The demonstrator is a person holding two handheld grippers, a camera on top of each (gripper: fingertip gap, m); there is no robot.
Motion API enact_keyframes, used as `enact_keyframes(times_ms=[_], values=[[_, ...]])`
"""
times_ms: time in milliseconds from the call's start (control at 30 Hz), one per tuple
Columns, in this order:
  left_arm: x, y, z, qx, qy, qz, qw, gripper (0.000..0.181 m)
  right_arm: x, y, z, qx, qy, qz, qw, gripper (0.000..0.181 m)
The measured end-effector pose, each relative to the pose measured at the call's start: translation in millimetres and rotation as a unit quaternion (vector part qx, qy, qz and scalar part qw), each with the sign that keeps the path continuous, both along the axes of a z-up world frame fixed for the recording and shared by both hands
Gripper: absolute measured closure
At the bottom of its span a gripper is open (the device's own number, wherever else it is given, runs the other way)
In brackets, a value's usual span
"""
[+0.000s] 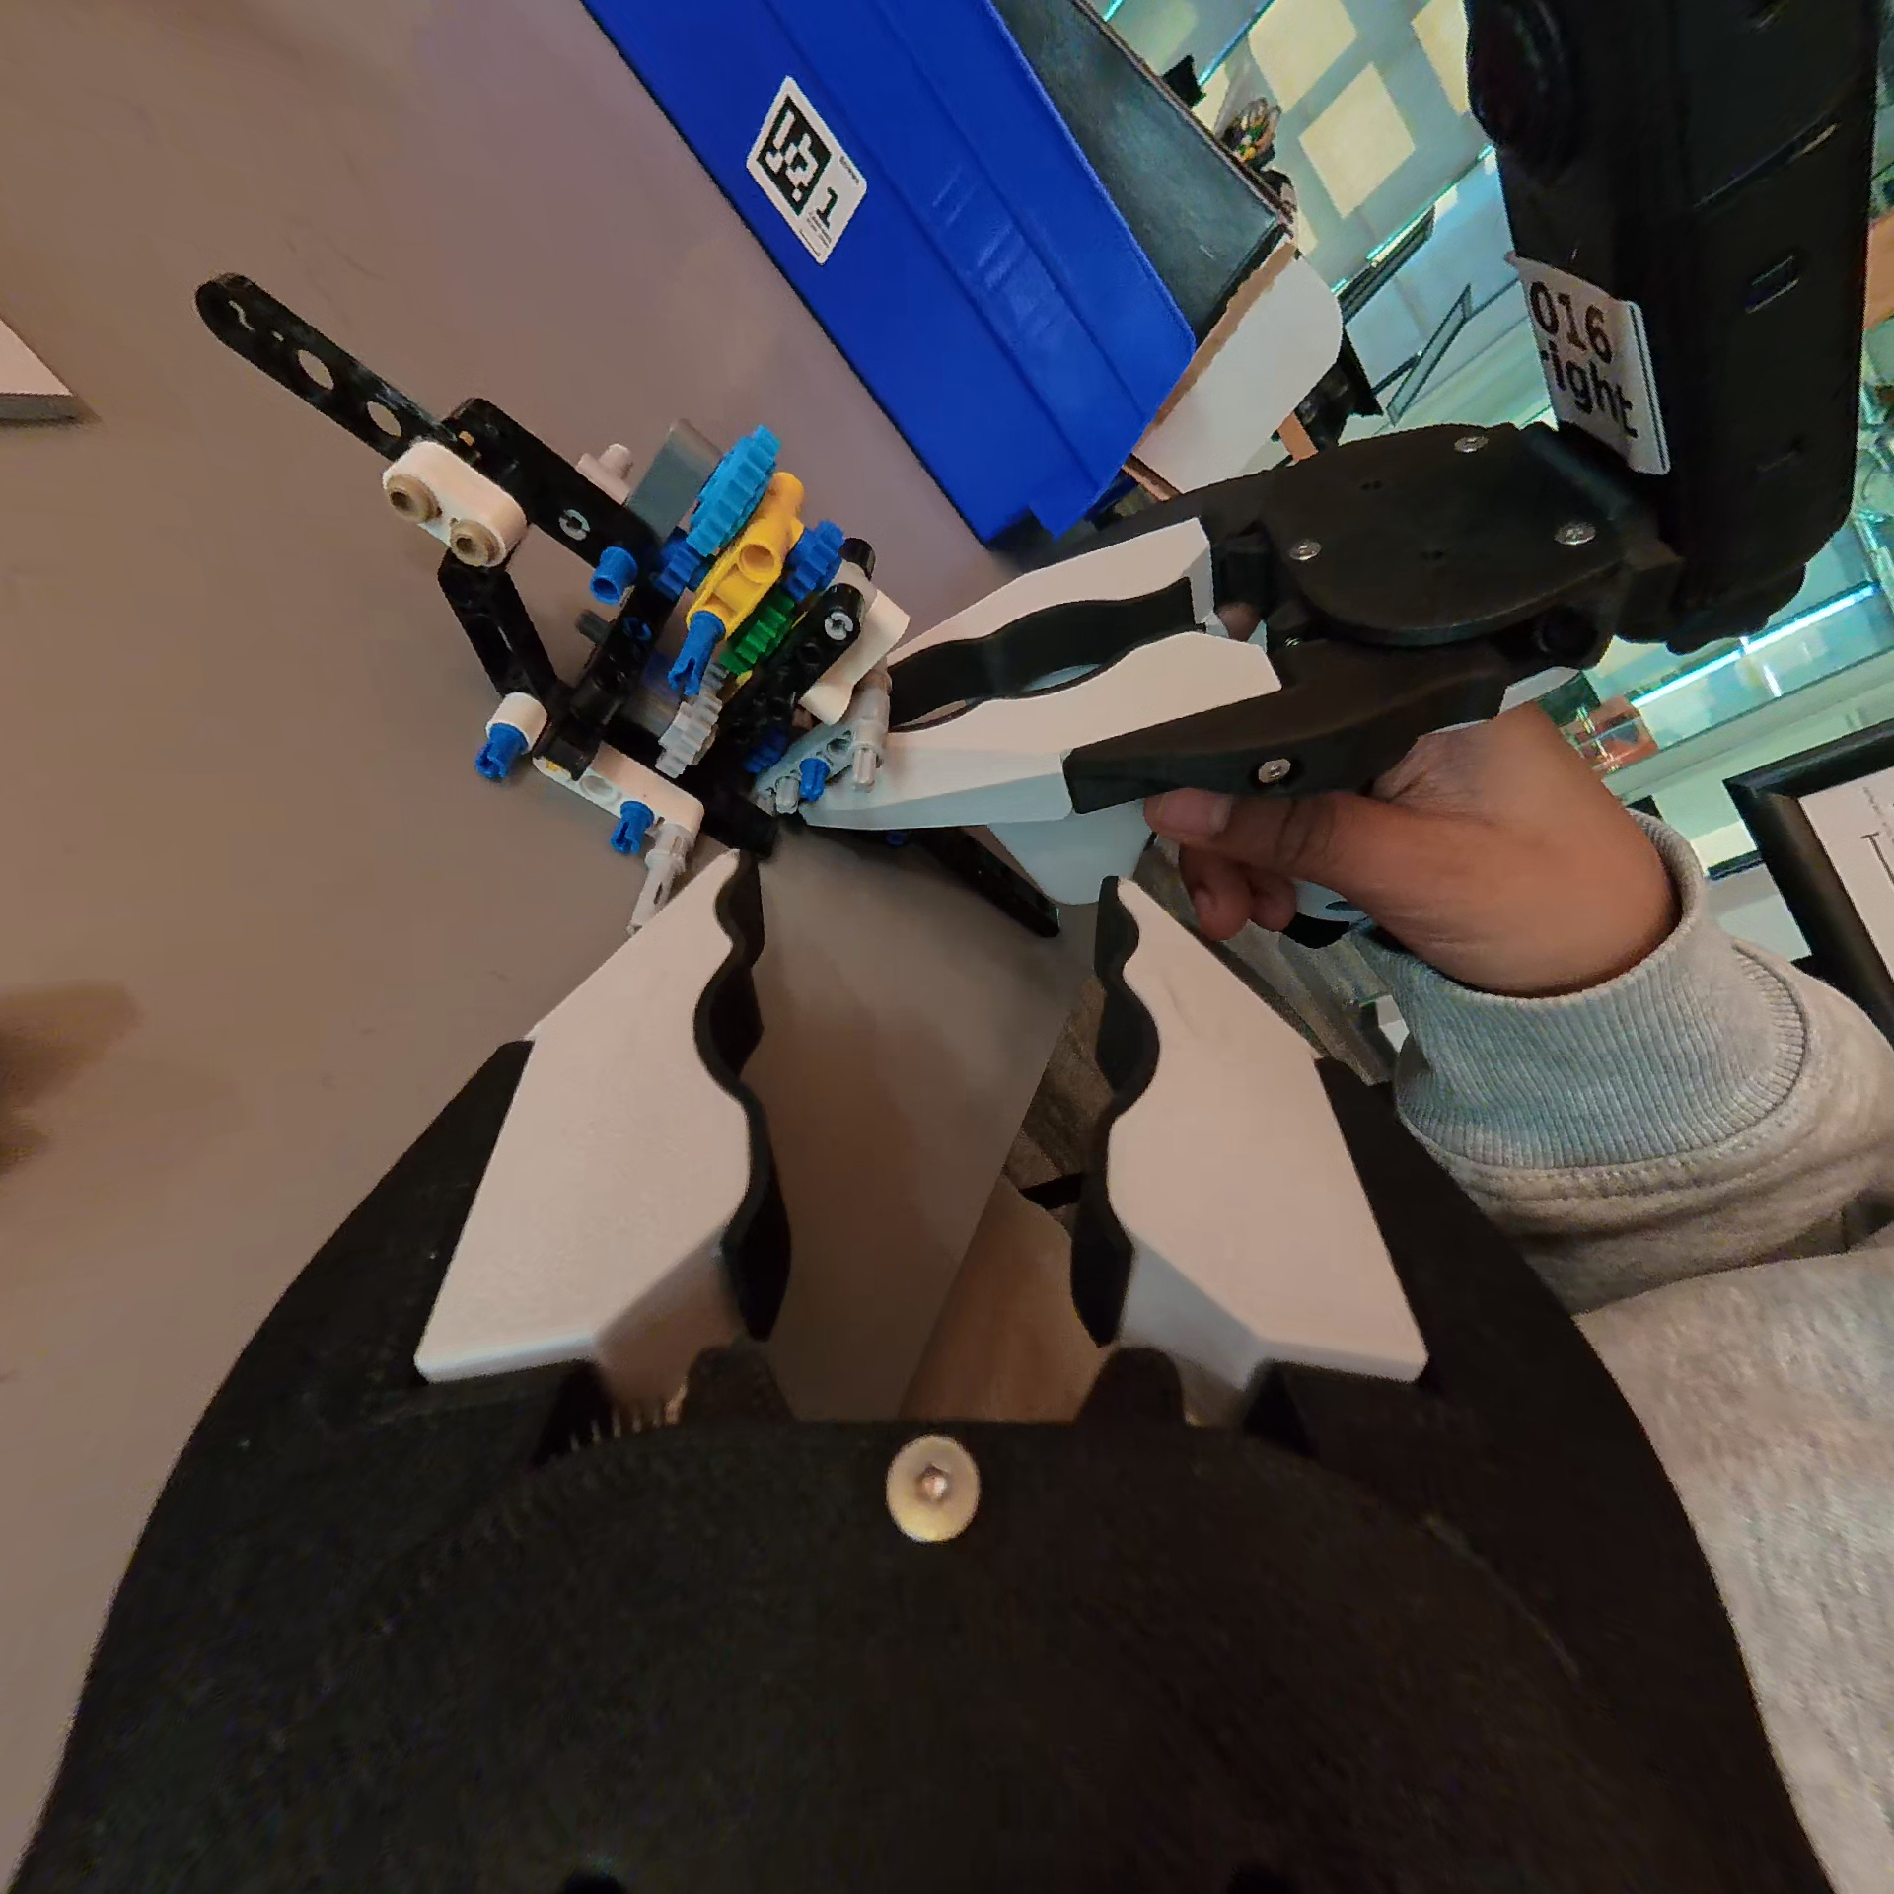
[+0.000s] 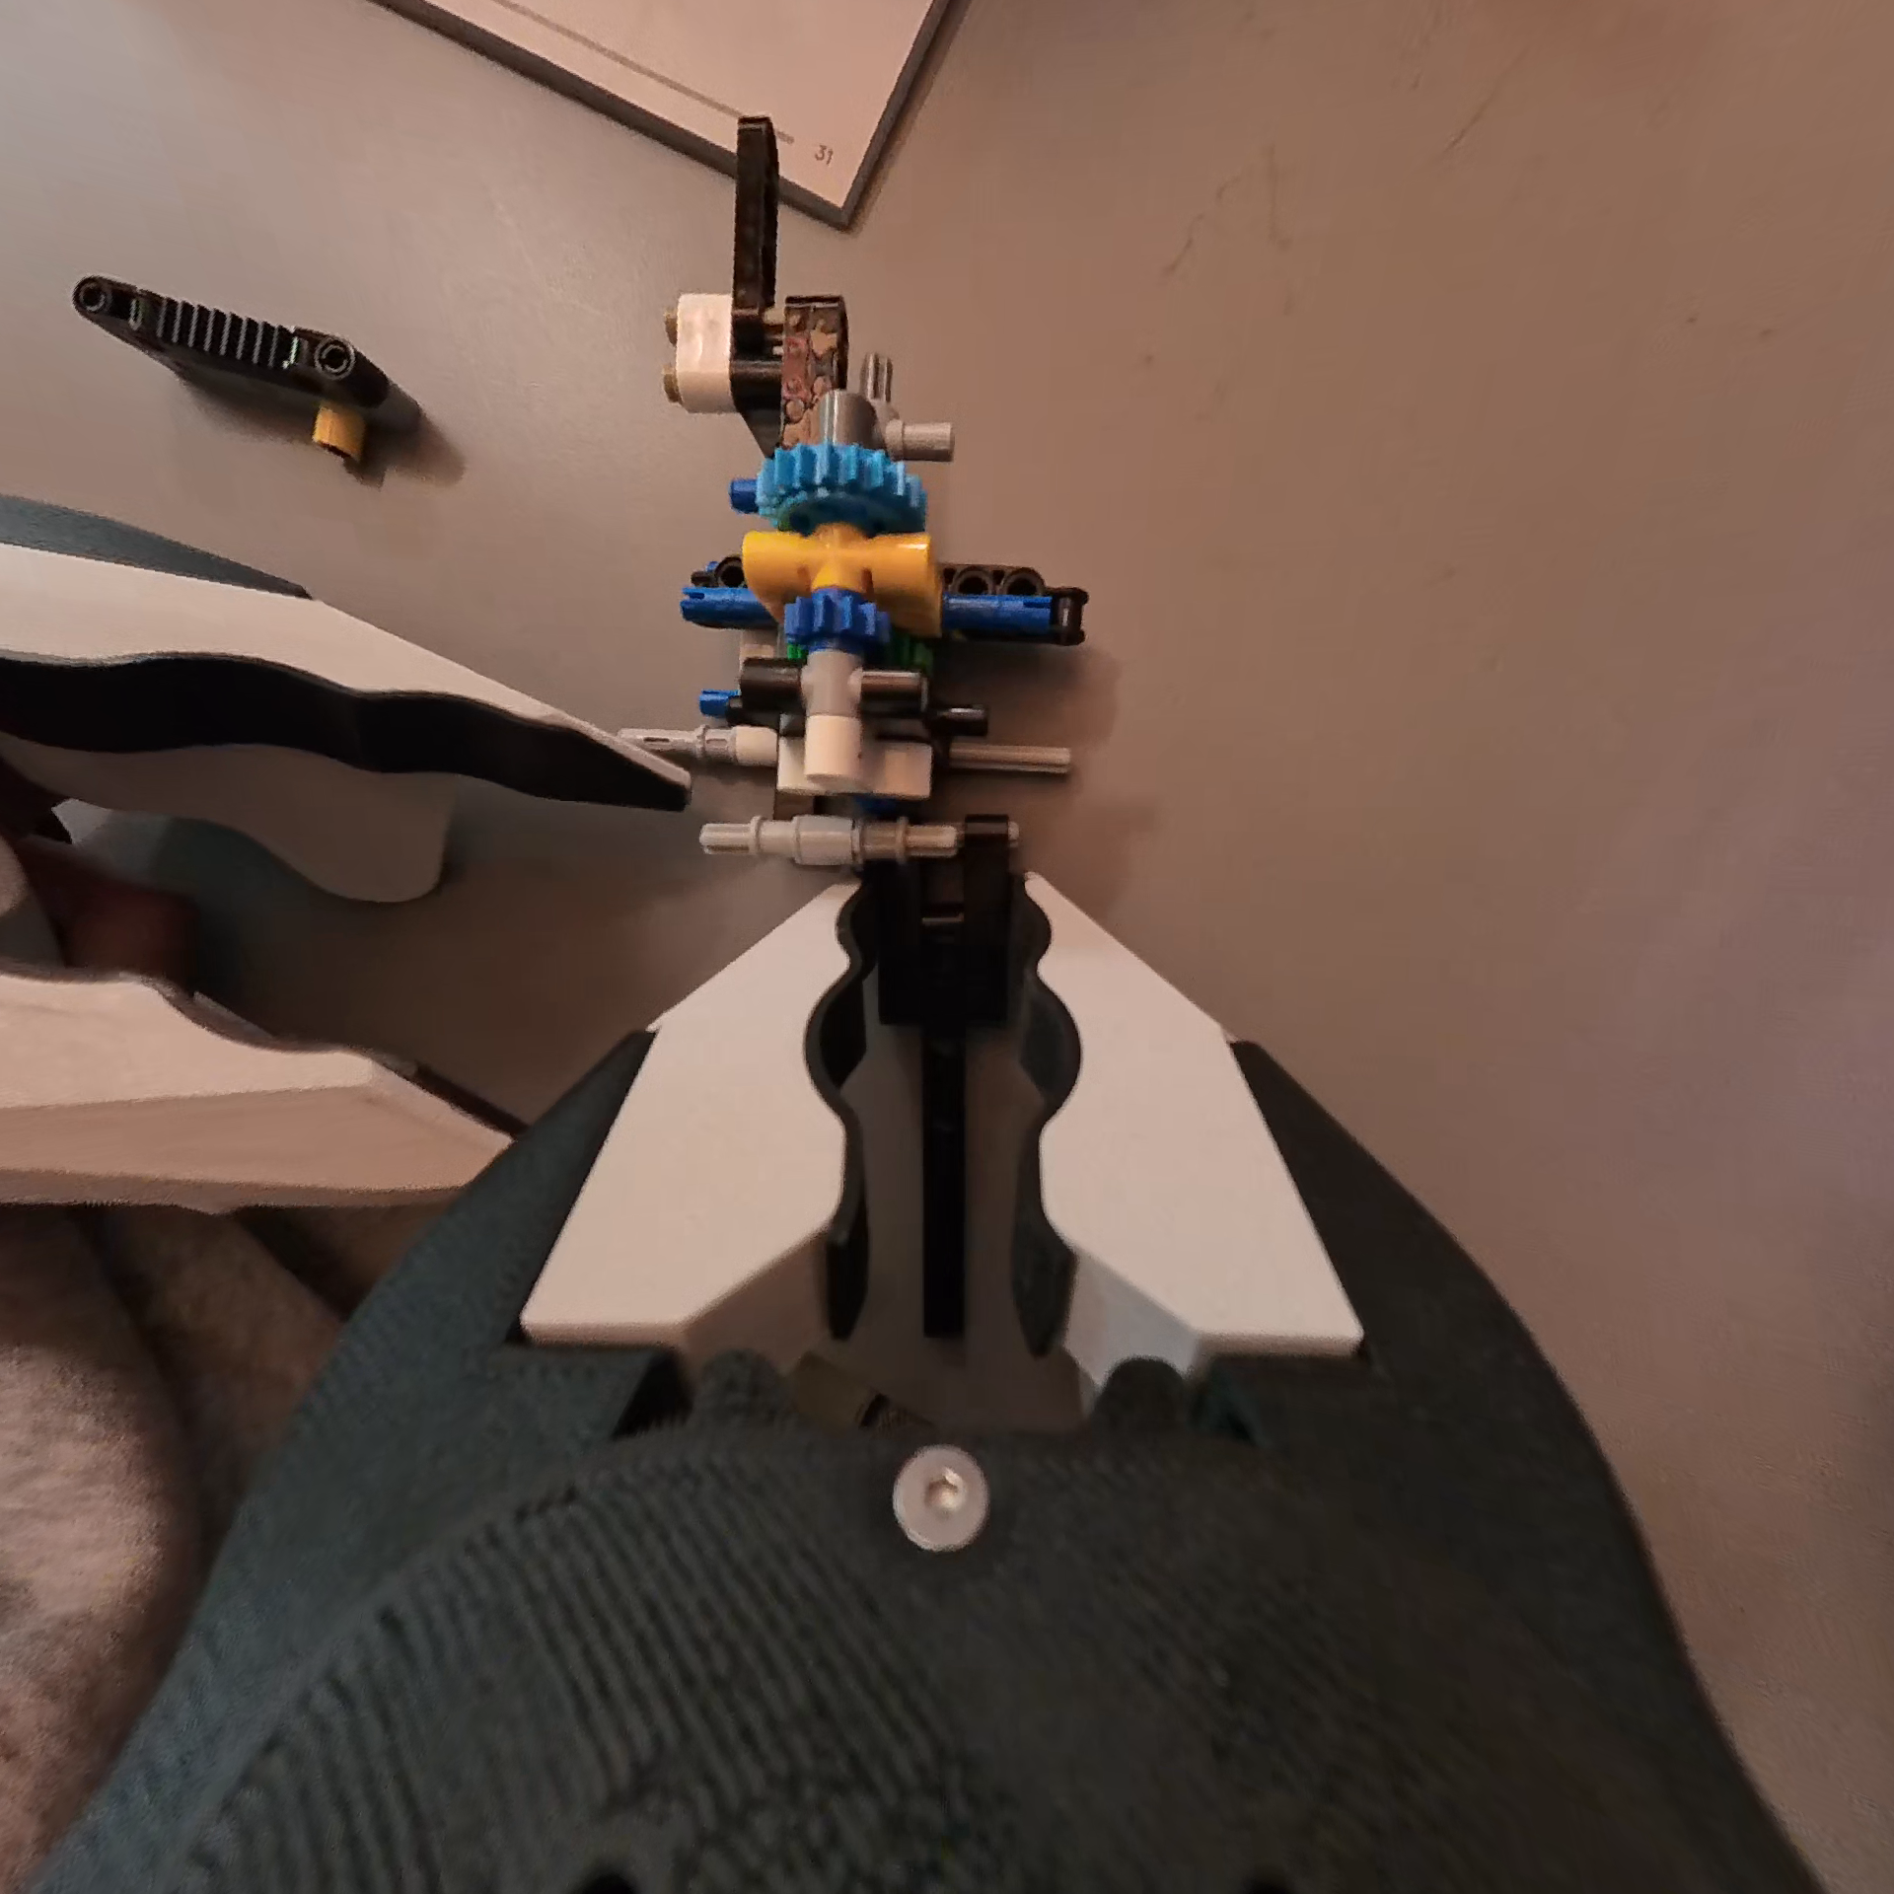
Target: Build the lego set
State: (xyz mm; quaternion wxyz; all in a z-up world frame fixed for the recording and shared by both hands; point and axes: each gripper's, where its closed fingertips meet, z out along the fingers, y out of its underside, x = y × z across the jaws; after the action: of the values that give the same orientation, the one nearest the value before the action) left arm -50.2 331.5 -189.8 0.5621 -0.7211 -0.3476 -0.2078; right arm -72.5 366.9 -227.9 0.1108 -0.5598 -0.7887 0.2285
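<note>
Surroundings: grey table carries a blue bin with a square marker sticker, lying along the table's far edge. An open instruction booklet lies flat on the table beyond the model in the right wrist view. A loose black toothed lego piece with a yellow stub lies on the table well apart from the model, with nothing between them.

Task item: lego assembly sits near the middle of the table, just short of the bin. It is a stack of gears (light blue, dark blue, green) around a yellow connector, with blue and grey pins sticking out sideways. Its long axis runs away from the right wrist camera; a black holed beam juts out from the far end, away from both tools.

Right gripper: fingers pressed onto the black beam at the near end of the assembly, pinching it; the beam runs back between the fingers. A hand in a grey sleeve holds this tool.

Left gripper: fingers spread apart, nothing between them; one fingertip is just beside the assembly's near corner (contact cannot be told). Its fingers crowd the assembly's left side in the right wrist view.
</note>
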Motion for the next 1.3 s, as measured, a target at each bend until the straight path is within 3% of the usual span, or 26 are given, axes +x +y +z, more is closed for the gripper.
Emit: enact_keyframes(times_ms=[867, 1133, 1300], values=[[-0.7, 11.3, -4.8, -0.023, -0.009, -0.005, 1.0, 0.127, 0.7, -3.3, 0.2, -0.001, -0.013, 0.013, 1.0, 0.157], [-0.6, 7.5, -0.2, -0.005, -0.012, -0.001, 1.0, 0.121, 0.1, -3.3, 0.3, -0.003, -0.005, 0.009, 1.0, 0.157], [-1.7, -2.6, 8.9, 0.017, 0.012, 0.008, 1.0, 0.121, 3.4, -4.2, 1.2, -0.01, 0.005, 0.014, 1.0, 0.145]])
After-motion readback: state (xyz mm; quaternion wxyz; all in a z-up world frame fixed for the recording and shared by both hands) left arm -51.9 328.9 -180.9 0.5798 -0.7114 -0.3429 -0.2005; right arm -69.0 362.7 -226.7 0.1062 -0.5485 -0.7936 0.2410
